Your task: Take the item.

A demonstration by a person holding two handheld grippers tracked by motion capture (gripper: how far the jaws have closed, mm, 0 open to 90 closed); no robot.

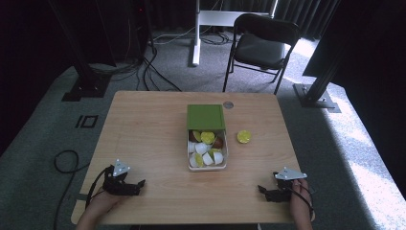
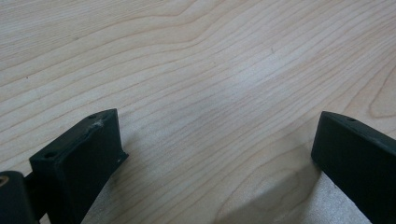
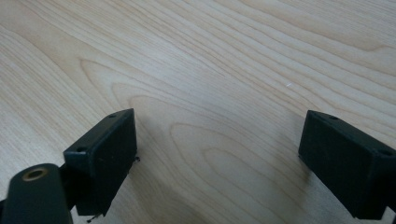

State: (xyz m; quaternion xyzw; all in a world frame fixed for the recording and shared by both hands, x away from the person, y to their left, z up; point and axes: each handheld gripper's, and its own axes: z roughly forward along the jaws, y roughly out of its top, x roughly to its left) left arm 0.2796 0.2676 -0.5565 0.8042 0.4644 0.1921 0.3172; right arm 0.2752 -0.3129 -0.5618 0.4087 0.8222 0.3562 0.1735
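The light wooden counter (image 1: 143, 139) stands on grey carpet, a black folding chair (image 1: 262, 45) beyond it. At its centre sits a box (image 1: 207, 160) of cut fruit, green lid (image 1: 206, 117) slid back, a lime half (image 1: 243, 136) beside. Nearer the person, the left gripper (image 1: 139, 184) and right gripper (image 1: 262, 190) rest wide apart, empty.

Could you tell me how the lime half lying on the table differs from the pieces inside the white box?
The lime half lies alone on the bare table, right of the white box; the pieces are piled together inside it. The lime half is yellow-green throughout, while the pieces mix white, brown and yellow-green. The green lid half covers the pieces; nothing covers the lime half. Both groups sit untouched by the grippers.
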